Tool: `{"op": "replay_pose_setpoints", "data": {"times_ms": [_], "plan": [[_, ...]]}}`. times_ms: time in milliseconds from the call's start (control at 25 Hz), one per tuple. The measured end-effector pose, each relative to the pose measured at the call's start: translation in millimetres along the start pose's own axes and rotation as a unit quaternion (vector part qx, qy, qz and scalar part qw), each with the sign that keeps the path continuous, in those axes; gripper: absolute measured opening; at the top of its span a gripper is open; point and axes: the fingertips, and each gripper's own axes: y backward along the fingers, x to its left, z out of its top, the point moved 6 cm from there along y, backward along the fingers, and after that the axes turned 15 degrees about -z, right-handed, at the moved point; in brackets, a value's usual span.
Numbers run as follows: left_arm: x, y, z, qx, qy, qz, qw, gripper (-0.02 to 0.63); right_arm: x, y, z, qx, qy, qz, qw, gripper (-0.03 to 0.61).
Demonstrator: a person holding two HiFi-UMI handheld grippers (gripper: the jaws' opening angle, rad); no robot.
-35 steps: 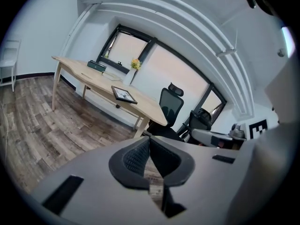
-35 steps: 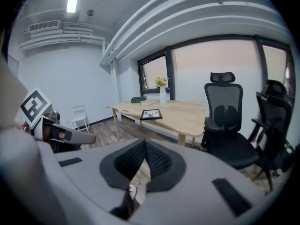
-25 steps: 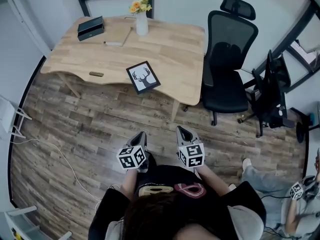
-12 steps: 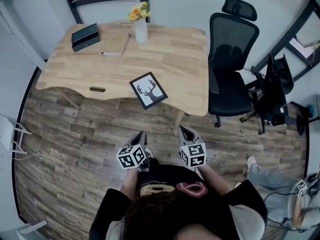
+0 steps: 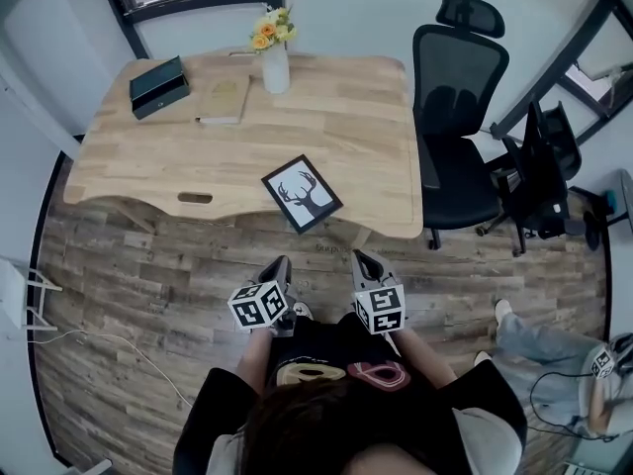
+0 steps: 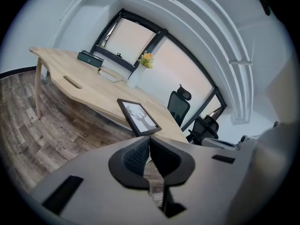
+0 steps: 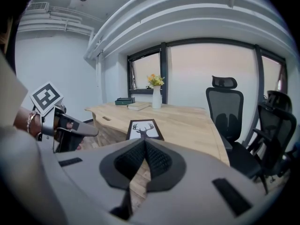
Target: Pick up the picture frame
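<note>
Altogether one picture frame (image 5: 302,193), one desk (image 5: 346,117), two office chairs (image 5: 460,117) (image 5: 542,171)

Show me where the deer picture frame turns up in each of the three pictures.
Head view: the picture frame lies mid-picture, at the near edge of the desk.
Left gripper view: the frame is near the centre, just below the middle.
Right gripper view: the frame is at centre, below the middle.
Shared landmark: the vase of flowers at the desk's far edge.

Claw (image 6: 150,142) closed, empty; picture frame (image 6: 138,116) flat on desk (image 6: 89,86).
</note>
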Motion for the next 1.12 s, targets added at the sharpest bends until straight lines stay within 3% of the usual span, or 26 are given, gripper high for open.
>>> {"op": "replay_pose_setpoints", "data": {"times_ms": [160, 480, 800, 920, 1120], "plan": [[5, -7, 4, 0.018, -0.017, 0.009, 0.9996, 0.02, 1, -4, -1, 0.007, -0.006, -0.005, 1.0, 0.011], [11, -20, 9, 0.015, 0.006, 0.017, 0.9997, 0.021, -13, -19, -9, 0.031, -0.017, -0.006, 0.999, 0.011], [14, -32, 26, 0.0, 0.032, 0.029, 0.9991, 0.027, -24, -60, 19, 0.021, -0.002, 0.025, 0.999, 0.011], [18, -39, 33, -0.013, 0.053, 0.03, 0.998, 0.112, -22, -71, 26, 0.019, 0.008, 0.044, 0.999, 0.011], [28, -53, 34, -0.029, 0.1, 0.023, 0.9943, 0.178, -28, -87, 36, 0.016, 0.02, 0.063, 0.998, 0.011]]}}
